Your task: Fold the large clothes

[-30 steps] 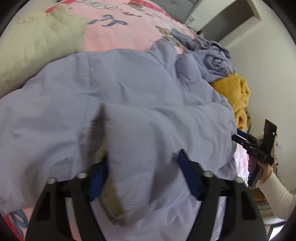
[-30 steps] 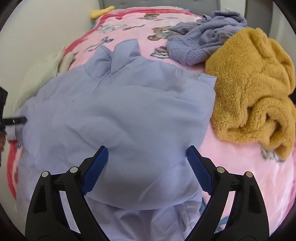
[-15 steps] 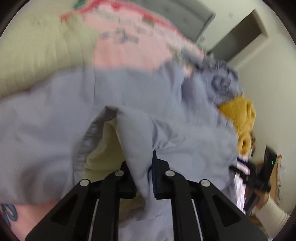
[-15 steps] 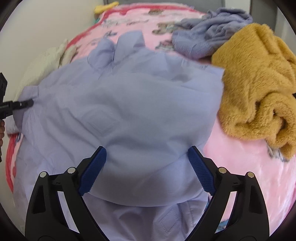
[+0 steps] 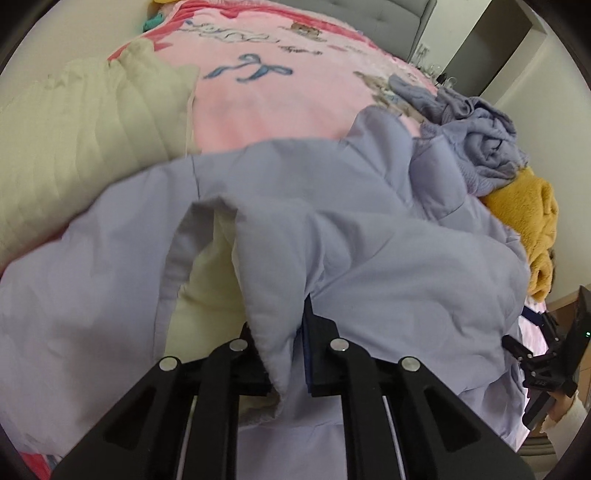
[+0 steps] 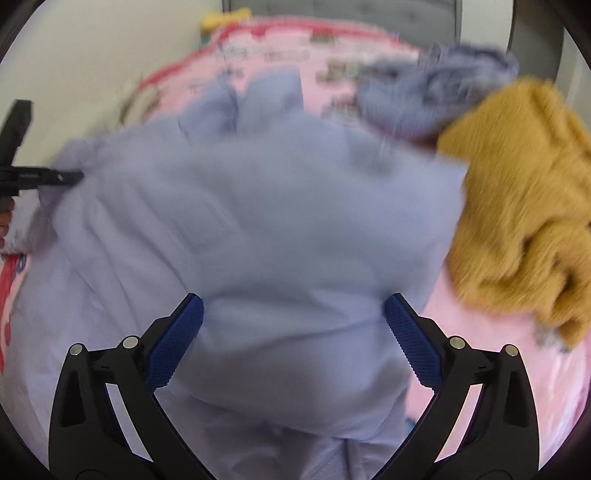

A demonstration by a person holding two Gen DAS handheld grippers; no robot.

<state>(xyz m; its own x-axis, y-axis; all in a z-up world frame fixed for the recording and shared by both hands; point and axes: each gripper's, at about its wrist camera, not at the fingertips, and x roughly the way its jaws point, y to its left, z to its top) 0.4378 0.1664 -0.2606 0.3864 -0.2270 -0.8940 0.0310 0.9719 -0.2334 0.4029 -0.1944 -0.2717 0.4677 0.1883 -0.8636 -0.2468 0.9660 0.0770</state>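
A large lavender shirt (image 5: 388, 266) lies spread over the pink blanket on the bed. My left gripper (image 5: 282, 314) is shut on a raised fold of its edge, and a cream lining or pillow shows in the gap beside the fold. In the right wrist view, blurred by motion, the shirt (image 6: 277, 206) fills the middle. My right gripper (image 6: 293, 306) hovers over a bulge of it with its jaws opening wide. The blue pads (image 6: 177, 339) stand to either side of the cloth and do not press it. The left gripper's tip (image 6: 55, 177) shows at that view's left edge.
A mustard fleece garment (image 6: 517, 206) and a crumpled lavender knit (image 5: 476, 136) lie at the shirt's right. A cream quilted cover (image 5: 92, 129) sits at the left by the wall. The pink blanket (image 5: 277, 99) runs back to a grey headboard (image 5: 399, 22).
My left gripper went from open around the shirt's edge to shut on a fold, which it drew up and sideways. My right gripper spread a little wider and sank towards the shirt.
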